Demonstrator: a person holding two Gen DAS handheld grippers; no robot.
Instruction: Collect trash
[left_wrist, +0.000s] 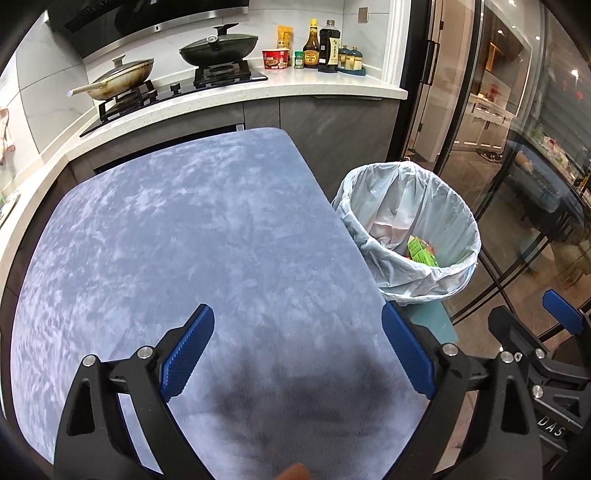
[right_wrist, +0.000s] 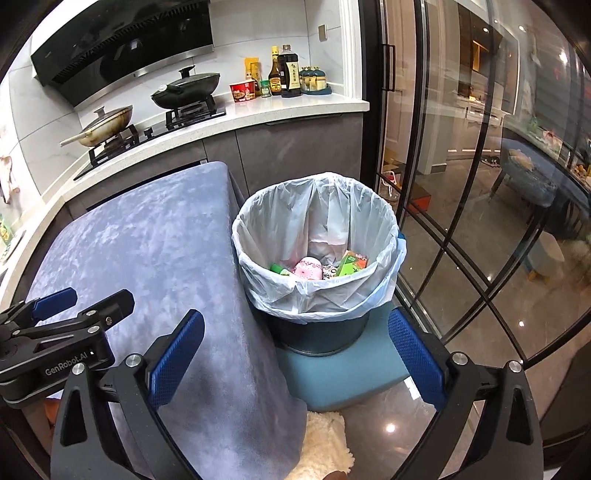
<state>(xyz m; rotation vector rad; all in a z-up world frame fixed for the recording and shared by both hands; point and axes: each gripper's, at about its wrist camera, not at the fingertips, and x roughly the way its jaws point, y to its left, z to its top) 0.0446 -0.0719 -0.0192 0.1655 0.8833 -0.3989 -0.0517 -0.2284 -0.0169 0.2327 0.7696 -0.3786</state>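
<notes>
Left gripper (left_wrist: 297, 354) jaws spread wide, right gripper (right_wrist: 295, 362) likewise, side by side

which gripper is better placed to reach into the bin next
Right. The right hand-held gripper is open and points at the lined trash bin just ahead. The left hand-held gripper, also open, faces the blue-grey table cloth.

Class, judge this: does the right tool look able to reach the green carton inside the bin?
Probably yes: the right tool is open and faces the bin, whose open top leaves the green carton uncovered.
</notes>
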